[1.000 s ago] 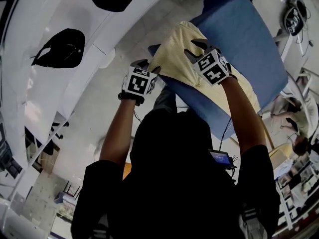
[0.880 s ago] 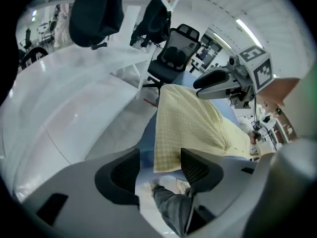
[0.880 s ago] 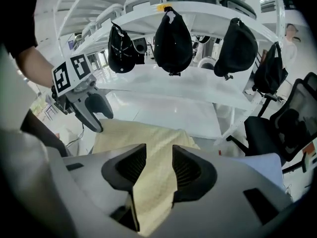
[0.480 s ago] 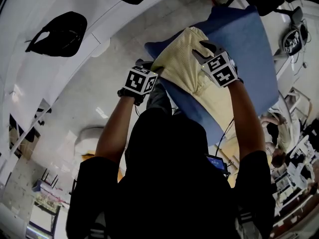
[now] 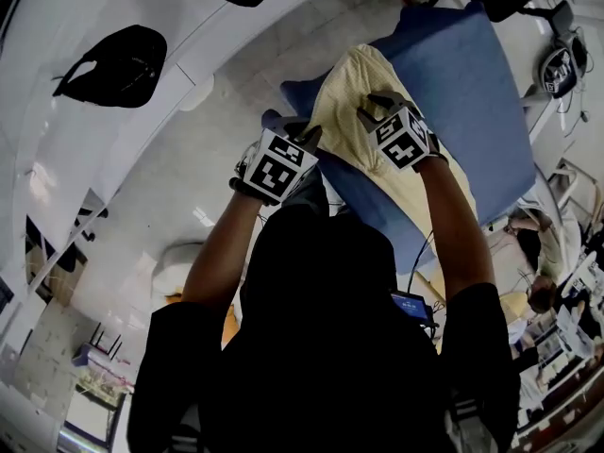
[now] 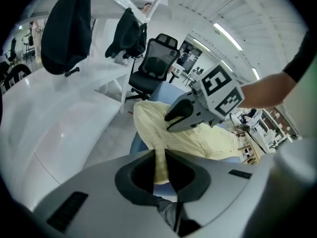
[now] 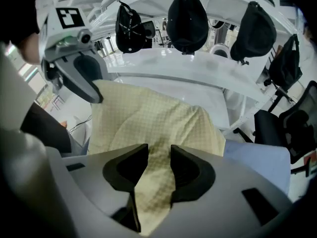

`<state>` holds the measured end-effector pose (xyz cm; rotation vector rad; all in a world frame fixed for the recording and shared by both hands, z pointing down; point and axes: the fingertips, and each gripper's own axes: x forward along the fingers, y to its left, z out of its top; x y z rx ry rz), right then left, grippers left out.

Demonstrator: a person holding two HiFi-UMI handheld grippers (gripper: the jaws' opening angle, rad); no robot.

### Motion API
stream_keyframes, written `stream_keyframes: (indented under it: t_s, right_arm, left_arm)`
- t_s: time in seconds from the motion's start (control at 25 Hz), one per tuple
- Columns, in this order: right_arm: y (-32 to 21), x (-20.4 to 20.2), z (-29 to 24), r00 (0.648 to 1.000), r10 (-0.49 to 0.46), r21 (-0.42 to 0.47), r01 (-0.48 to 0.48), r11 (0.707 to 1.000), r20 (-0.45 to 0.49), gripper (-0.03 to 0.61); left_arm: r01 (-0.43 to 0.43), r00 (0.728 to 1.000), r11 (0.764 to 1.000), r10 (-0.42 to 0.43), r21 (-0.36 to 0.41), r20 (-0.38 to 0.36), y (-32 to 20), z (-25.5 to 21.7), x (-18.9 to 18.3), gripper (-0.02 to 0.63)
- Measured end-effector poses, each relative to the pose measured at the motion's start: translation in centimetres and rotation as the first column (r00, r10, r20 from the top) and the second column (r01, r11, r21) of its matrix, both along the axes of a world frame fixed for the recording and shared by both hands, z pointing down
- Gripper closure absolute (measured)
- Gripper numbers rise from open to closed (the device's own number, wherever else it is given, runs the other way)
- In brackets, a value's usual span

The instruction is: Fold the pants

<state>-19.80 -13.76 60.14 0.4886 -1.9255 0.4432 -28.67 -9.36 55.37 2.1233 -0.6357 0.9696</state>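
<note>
Right now the left gripper has its jaws almost together, pinching a narrow fold of the pale yellow pants. They have just been closing onto that cloth. The right gripper stands with its jaws wider apart. Those jaws have also just been closing, and a thicker bunch of the same finely checked fabric fills the gap between its pads. Both grippers point steeply down, side by side and near each other over the same end of the garment. The pants lie lengthwise on a blue padded surface. Beyond it are a white curved bench with black bags hanging above, and a black office chair.
</note>
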Motion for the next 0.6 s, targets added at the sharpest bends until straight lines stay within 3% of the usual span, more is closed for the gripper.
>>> stream_keyframes:
  t_s: [0.12,0.32,0.44,0.6]
  right_arm:
    - [-0.1,0.6,-0.3,0.993,0.108,0.005,-0.109,0.994,0.038,0.433]
    - [1.1,3.1,-2.8,0.952,0.269,-0.002,-0.272,0.962,0.148,0.433]
    - [0.9,5.4,-4.4,0.89,0.394,-0.051,-0.393,0.918,0.229,0.431]
    - [0.2,5.6,-6.7,0.78,0.526,-0.201,-0.486,0.851,0.338,0.411]
  left_arm:
    - [-0.061,0.998,0.997,0.062,0.053,-0.006,0.7,-1.6,2.1,0.569]
    - [-0.178,0.984,0.977,0.176,0.117,0.026,2.8,-3.2,5.8,0.571]
    - [-0.221,0.975,0.967,0.215,0.128,0.06,4.0,-3.1,7.9,0.569]
    - [-0.258,0.964,0.958,0.246,0.128,0.105,5.7,-2.5,9.4,0.569]
